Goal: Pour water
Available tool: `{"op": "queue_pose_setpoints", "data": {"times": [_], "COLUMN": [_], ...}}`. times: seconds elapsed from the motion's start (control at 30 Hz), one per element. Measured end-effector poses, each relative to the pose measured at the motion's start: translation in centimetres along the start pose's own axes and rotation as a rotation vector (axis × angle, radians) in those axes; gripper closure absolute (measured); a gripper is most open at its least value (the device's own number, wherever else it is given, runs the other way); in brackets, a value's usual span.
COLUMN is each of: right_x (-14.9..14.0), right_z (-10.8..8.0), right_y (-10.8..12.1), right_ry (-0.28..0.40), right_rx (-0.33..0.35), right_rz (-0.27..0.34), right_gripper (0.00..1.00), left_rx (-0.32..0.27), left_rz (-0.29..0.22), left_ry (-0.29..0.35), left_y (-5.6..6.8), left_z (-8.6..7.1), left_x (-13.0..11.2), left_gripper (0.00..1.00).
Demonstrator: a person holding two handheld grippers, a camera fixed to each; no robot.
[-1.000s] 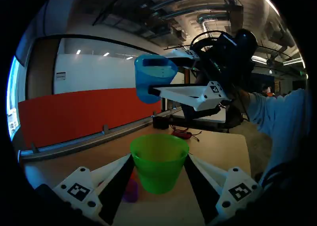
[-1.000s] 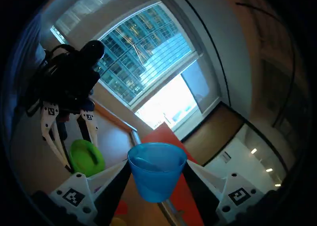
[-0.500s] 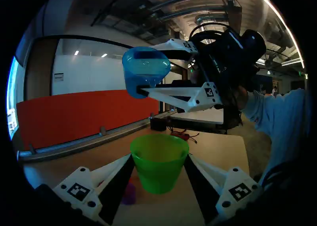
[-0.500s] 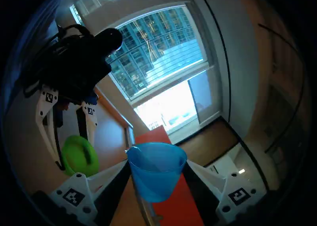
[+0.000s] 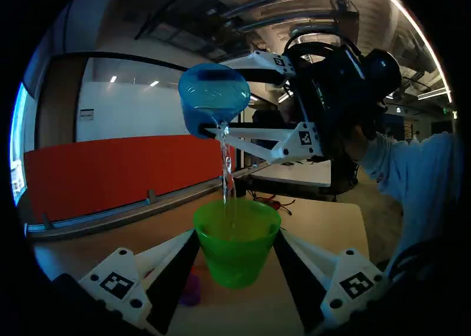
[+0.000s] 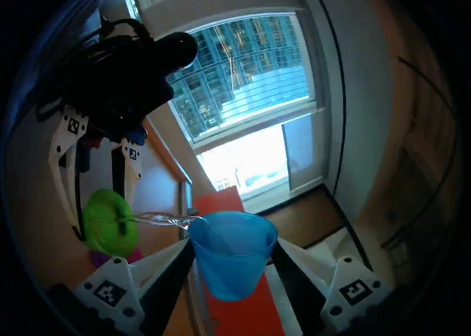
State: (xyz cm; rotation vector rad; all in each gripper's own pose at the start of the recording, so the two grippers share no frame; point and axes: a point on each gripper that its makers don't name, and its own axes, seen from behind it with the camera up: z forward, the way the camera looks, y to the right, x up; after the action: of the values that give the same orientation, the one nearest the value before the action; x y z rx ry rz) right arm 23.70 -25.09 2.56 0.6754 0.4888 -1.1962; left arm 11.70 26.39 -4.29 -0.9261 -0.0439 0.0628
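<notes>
Because the water [image 5: 225, 165] has to drop straight into a narrow mouth, the blue cup [image 5: 215, 103] is held high above the green cup [image 5: 236, 245] and tipped far over, so that its lip hangs over the far-left part of the green rim. The right gripper [image 6: 232, 242] has its jaws clamped on the sides of the blue cup, one finger on each flank; that hold lets the cup be rolled about its middle without slipping. From its lower lip a thin, wavering stream runs down and lands inside the green cup, close to the far wall and not dead centre. The left gripper [image 5: 235, 233] has its jaws clenched on the green cup from both sides and holds it upright and level, which I judge is meant to steady the light cup under the falling water and keep its mouth under the stream. The green cup sits low over the near part of the wooden table [image 5: 329, 218]; whether its base touches the top I cannot tell. A small purple thing [image 5: 191, 286] lies on the table near the left finger, apart from the pour. On the right, a pale sleeve [image 5: 412, 177] reaches toward the raised gripper. Pouring is under way, and with the stream so near the rim a slight drift could send water onto the table.
</notes>
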Motion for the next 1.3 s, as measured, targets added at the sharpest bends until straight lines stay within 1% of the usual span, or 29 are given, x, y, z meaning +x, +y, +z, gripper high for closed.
{"op": "queue_pose_setpoints", "data": {"times": [0.47,0.7,1.17,1.3], "right_x": [0.0,0.0,0.4,0.7], "right_z": [0.5,0.5,0.6,0.6], "right_y": [1.0,1.6,2.7,3.0], "right_ry": [-0.006,-0.012,-0.018,-0.017], "right_rx": [-0.016,-0.025,-0.04,-0.05], "right_rz": [-0.1,-0.16,-0.253,-0.276], "right_gripper": [0.11,0.11,0.11,0.11], "left_rx": [0.002,0.003,0.006,0.008], "left_rz": [0.003,0.005,0.011,0.005], "left_ry": [0.0,0.0,0.0,0.002], "left_y": [-0.2,-0.3,-0.4,-0.6], "left_z": [-0.2,-0.1,-0.1,-0.1], "left_x": [0.0,0.1,0.2,0.3], "left_gripper": [0.15,0.15,0.15,0.15]}}
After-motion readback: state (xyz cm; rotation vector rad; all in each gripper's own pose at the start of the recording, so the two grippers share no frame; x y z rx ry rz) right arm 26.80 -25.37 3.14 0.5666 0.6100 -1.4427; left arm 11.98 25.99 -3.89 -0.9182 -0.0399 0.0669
